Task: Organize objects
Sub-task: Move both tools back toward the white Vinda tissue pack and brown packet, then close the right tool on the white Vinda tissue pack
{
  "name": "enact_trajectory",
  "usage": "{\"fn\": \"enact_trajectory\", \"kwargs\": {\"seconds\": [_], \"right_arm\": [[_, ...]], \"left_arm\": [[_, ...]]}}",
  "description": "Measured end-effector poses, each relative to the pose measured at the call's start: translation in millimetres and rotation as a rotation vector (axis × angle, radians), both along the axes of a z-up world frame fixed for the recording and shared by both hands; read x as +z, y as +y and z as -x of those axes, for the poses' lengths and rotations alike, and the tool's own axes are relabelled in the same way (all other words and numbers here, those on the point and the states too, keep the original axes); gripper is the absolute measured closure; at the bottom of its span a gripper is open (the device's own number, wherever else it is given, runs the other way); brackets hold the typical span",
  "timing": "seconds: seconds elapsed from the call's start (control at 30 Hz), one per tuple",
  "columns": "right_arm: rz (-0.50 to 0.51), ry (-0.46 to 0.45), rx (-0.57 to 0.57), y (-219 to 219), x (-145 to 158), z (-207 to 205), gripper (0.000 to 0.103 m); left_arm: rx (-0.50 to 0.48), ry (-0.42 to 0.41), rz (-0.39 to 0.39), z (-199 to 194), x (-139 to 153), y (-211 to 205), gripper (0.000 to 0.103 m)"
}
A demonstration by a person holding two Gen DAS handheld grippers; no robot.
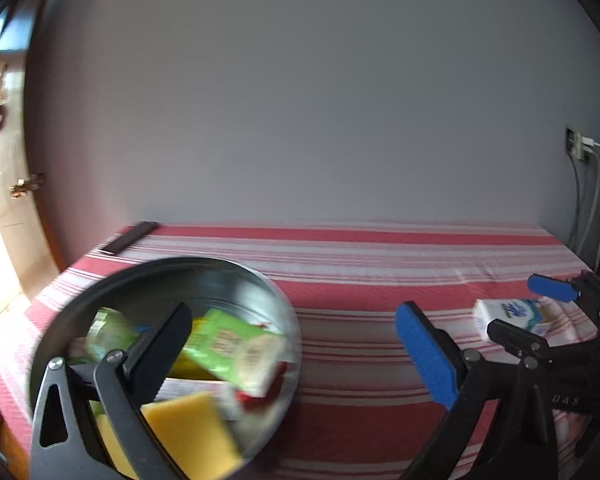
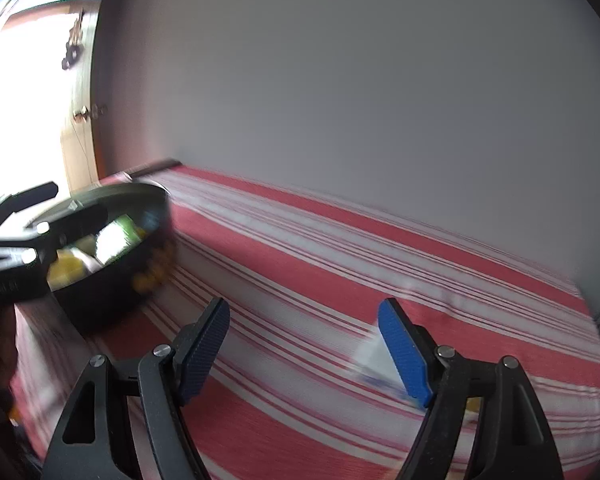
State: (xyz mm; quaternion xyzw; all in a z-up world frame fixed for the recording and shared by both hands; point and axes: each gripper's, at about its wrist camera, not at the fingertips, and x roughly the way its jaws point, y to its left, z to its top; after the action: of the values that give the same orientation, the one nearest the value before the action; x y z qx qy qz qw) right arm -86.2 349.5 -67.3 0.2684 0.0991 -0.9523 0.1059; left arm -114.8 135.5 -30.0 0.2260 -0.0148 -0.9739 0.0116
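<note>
One white tissue pack (image 1: 508,316) is left on the striped bench (image 1: 360,280), well apart from the round tin (image 1: 76,300) that already holds the green packets (image 1: 232,344) and yellow sponge (image 1: 188,428). My right gripper (image 2: 304,344) has its jaws spread wide with the pack just beside its blue pad, so a hasty close could nudge the soft pack away instead of catching it. My left gripper (image 1: 292,344) is also open, its dark finger over the tin, and could knock it.
</note>
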Motion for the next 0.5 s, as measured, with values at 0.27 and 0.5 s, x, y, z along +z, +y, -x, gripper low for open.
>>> {"fn": "enact_trajectory", "kwargs": {"seconds": [0.27,0.5], "right_arm": [[-0.144,-0.123,0.023,53,-12,25,0.024],[-0.092,-0.270,0.119,61,-30,43,0.024]], "left_arm": [[-0.024,-0.054,-0.006,17,-13,20,0.000],[-0.031,-0.057,0.011,17,-15,22,0.000]]}}
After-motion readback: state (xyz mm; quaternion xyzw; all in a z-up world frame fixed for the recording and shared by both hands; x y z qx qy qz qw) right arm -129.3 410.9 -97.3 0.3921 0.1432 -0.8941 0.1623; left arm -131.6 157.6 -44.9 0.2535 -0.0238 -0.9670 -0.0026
